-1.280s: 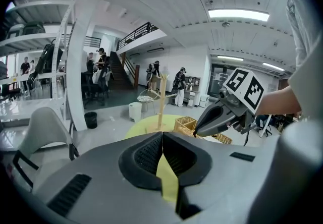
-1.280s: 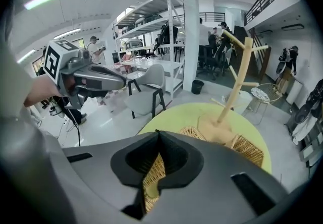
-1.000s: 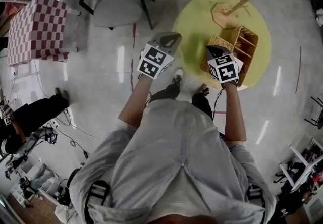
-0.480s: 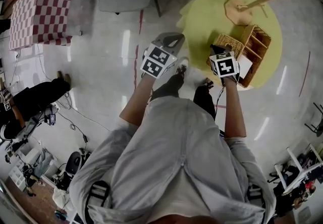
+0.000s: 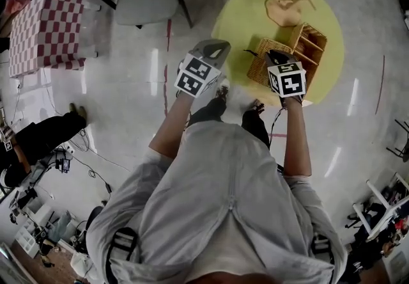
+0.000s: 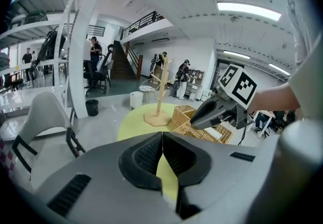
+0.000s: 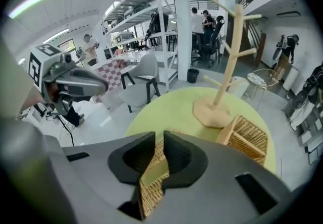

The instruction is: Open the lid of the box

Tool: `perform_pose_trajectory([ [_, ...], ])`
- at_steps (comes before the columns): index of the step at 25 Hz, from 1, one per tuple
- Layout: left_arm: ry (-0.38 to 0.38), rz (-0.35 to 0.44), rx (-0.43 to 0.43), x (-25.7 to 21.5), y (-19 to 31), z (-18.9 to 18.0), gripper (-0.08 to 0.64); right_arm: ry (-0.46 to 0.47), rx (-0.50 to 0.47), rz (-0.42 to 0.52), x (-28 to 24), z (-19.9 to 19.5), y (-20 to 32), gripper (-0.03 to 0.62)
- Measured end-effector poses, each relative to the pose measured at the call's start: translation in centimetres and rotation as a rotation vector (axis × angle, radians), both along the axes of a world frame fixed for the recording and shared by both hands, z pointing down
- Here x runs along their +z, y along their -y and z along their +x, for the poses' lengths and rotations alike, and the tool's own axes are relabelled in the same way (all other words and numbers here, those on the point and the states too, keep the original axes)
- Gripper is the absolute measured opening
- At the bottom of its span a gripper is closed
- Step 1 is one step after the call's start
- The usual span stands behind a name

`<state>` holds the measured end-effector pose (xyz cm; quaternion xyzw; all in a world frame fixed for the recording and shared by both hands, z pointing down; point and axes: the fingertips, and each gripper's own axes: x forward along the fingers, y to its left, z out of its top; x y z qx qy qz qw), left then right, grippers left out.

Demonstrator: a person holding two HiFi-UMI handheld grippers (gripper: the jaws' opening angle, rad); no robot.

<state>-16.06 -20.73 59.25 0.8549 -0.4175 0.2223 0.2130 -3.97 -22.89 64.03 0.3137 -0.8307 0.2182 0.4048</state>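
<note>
Left gripper (image 6: 162,140) clenched, empty. Right gripper (image 7: 159,140) a slit apart, gripping nothing, over wicker box (image 5: 259,68). Lid (image 7: 149,195) probably light, stiff, brittle: grip its rim.

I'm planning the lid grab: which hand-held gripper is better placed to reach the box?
Right. The right hand-held gripper hovers over the wicker box, jaws slightly apart; the left hand-held gripper hangs off to its side, shut.

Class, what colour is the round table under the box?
Yellow-green; the table shows best in head view.
</note>
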Motion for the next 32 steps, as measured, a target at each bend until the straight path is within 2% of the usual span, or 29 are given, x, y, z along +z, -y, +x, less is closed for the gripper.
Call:
perform_pose_trajectory([
  [4, -0.009, 0.057, 0.035, -2.6, 1.1, 2.7, 0.031, 0.046, 0.078, 0.102, -5.1, 3.5, 1.2, 0.052],
  [9, -0.016, 0.122, 0.078, -6.1, 2.8, 6.1, 0.03, 0.031, 0.128, 0.265, -11.4, 8.3, 2.6, 0.026],
  [18, -0.02, 0.282, 0.186, -13.9, 5.0, 13.0, 0.03, 0.069, 0.259, 0.504, -22.2, 16.9, 2.7, 0.023],
  [25, -0.006, 0.404, 0.238, -19.4, 5.4, 17.3, 0.029, 0.088, 0.318, 0.619, -27.2, 22.6, 1.6, 0.023],
  [32, 0.009, 0.497, 0.27, -23.7, 5.0, 19.9, 0.03, 0.103, 0.317, 0.701, -30.8, 25.1, 0.6, 0.023],
])
